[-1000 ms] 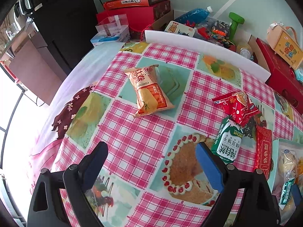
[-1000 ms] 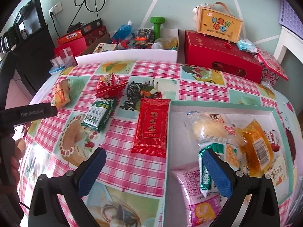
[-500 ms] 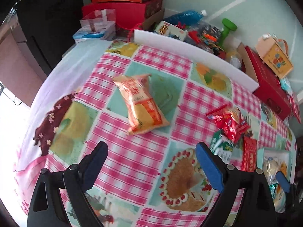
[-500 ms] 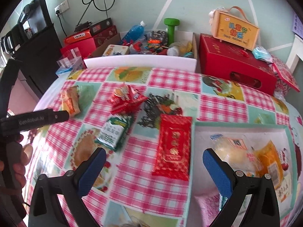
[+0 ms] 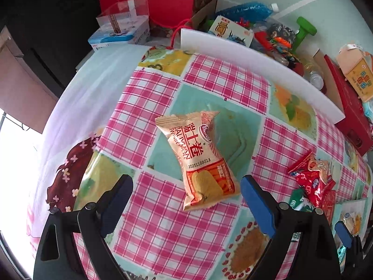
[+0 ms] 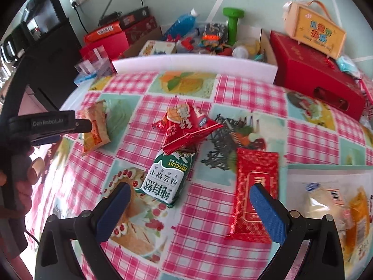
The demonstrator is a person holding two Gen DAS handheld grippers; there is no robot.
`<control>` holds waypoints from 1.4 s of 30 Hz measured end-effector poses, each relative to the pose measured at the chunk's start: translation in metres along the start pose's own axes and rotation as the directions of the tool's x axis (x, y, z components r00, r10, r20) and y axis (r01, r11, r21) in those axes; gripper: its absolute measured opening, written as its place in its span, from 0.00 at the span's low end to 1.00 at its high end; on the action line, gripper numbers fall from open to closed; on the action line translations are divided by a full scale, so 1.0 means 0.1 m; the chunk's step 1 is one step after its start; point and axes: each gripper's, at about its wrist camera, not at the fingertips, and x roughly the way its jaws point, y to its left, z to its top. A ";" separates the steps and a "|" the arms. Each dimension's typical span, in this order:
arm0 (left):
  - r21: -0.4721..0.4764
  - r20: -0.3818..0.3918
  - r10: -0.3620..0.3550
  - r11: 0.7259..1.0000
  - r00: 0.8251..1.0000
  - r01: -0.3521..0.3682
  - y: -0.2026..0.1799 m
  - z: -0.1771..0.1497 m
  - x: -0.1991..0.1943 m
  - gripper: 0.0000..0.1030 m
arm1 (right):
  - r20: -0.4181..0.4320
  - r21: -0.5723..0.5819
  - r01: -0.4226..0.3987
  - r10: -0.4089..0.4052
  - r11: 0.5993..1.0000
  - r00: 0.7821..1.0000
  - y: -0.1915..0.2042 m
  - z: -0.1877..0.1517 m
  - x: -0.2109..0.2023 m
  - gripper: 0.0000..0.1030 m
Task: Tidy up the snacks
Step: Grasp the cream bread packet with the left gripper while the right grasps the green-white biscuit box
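An orange snack packet [image 5: 200,161] lies on the checked tablecloth, just ahead of my open, empty left gripper [image 5: 186,200]. The packet also shows in the right wrist view [image 6: 94,128], beside the left gripper's finger. My right gripper [image 6: 190,210] is open and empty above a green biscuit packet [image 6: 166,179]. A red crinkled packet [image 6: 186,126] lies behind it and a flat red packet [image 6: 254,191] to its right. A white tray [image 6: 326,170] at the right holds several wrapped snacks [image 6: 324,200].
A white foam board [image 6: 193,64] edges the table's far side. Behind it are red boxes [image 6: 312,74], an orange carry box [image 6: 313,29], a green dumbbell [image 6: 233,23], a blue bottle [image 6: 183,24] and a clear box [image 5: 123,18]. A dark cabinet [image 6: 51,53] stands at the left.
My left gripper has moved forward toward the orange packet, which now lies close ahead of the fingers. My right gripper has shifted left, from the tray toward the green biscuit packet.
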 end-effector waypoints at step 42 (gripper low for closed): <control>-0.079 0.121 0.000 0.997 0.993 0.010 -0.59 -0.71 -0.25 0.35 | 0.042 0.042 -0.030 0.028 0.999 0.999 -0.17 -0.45 -0.27 0.41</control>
